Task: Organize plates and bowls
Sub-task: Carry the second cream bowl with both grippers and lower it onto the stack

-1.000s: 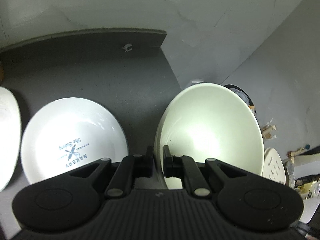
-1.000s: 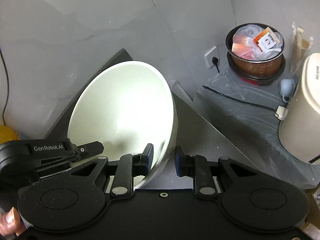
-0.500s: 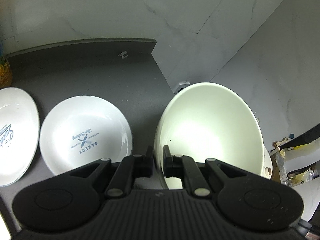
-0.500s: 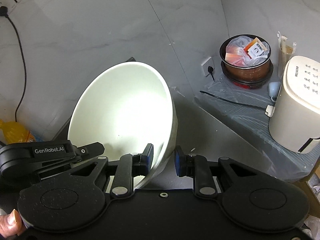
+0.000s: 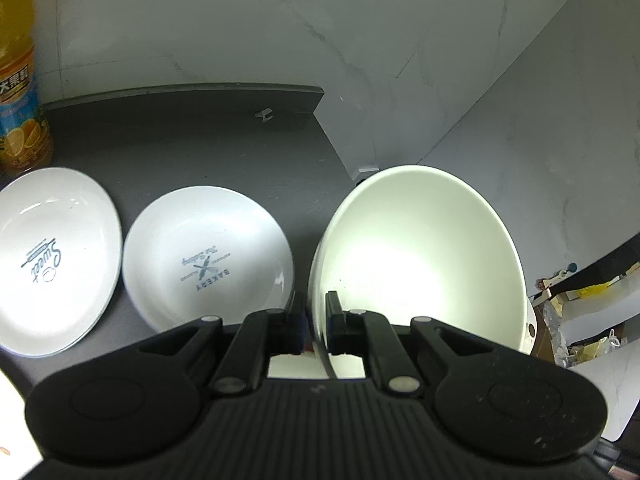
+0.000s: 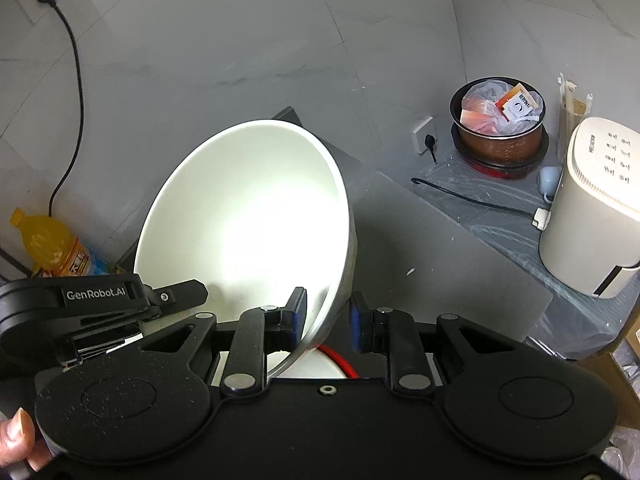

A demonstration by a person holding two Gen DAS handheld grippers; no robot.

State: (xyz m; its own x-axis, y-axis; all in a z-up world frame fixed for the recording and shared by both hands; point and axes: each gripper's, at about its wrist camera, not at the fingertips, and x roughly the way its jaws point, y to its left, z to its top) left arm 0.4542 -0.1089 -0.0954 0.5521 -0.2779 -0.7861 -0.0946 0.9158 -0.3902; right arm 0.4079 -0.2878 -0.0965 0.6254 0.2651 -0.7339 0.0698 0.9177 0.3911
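A large white bowl hangs tilted above the dark tabletop, gripped from two sides. My left gripper is shut on its left rim, one pad inside and one outside. In the right wrist view the same bowl has my right gripper shut on its right rim, and the left gripper reaches in from the left. Two white plates lie flat on the table left of the bowl: one printed BAKERY and one printed Sweet.
An orange drink bottle stands at the table's back left by the wall. Right of the table, lower down, are a pot of bags, a cream appliance and a black cable. A thumb shows at the lower left.
Both grippers have risen and drawn back with the bowl still held between them. The Sweet plate and the orange bottle have come fully into view on the left.
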